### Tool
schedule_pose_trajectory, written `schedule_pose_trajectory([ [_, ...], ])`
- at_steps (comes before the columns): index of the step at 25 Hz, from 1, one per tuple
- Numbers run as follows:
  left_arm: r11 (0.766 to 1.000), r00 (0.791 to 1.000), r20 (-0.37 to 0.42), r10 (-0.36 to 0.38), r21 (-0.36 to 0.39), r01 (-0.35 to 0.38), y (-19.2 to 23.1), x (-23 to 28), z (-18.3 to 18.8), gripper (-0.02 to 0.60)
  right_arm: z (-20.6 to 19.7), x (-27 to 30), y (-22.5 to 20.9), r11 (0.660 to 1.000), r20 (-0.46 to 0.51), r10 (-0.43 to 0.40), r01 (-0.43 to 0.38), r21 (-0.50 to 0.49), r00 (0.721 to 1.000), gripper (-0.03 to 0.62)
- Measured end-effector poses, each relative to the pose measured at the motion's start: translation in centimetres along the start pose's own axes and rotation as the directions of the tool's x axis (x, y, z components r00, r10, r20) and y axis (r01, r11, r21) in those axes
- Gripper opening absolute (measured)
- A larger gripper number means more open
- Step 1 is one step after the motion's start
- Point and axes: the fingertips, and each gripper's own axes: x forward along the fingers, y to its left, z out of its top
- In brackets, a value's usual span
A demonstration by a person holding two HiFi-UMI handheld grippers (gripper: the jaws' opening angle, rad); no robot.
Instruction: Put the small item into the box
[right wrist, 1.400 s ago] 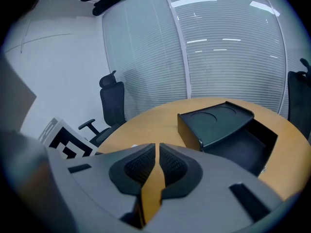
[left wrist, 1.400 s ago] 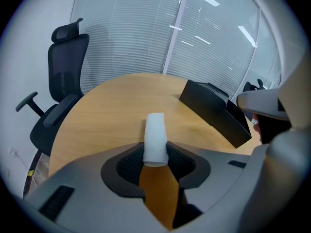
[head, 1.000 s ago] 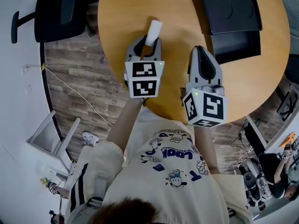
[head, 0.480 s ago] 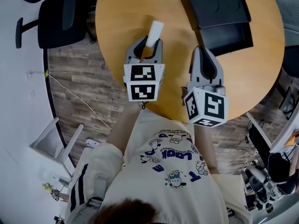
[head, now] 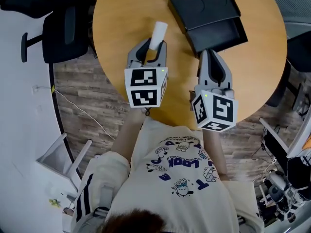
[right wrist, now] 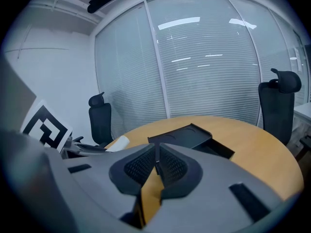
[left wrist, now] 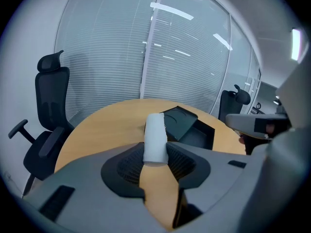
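Observation:
A small white cylinder sticks out forward from my left gripper, which is shut on it above the round wooden table. The left gripper view shows the cylinder pinched between the dark ribbed pads. The black box lies open at the table's far right, its lid flipped back behind it. My right gripper hovers just before the box's near edge, jaws shut with nothing between them. In the right gripper view the box lies straight ahead past the fingertips.
Black office chairs stand around the table, one at the left and one at the right. Glass walls with blinds rise behind the table. A white chair and cables lie on the wooden floor at lower left.
Both grippers have risen and moved forward over the table; the box now lies closer to the right gripper. The white cylinder stays held in the left gripper.

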Motion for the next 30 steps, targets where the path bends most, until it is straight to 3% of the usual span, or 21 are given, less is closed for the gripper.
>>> schedule_pose_trajectory([
  [12,0.995,0.998,0.029,-0.047,0.093,0.045,-5.5,1.5,3.8,0.146,1.8,-1.8,-5.6,0.997,0.051,-0.061,0.059,0.044,0.997,0.043],
  [30,0.969,0.985,-0.033,-0.167,0.177,0.17,-13.2,5.7,3.6,0.146,0.4,-3.1,-12.3,0.981,0.036,-0.164,0.159,0.113,0.986,0.043],
])
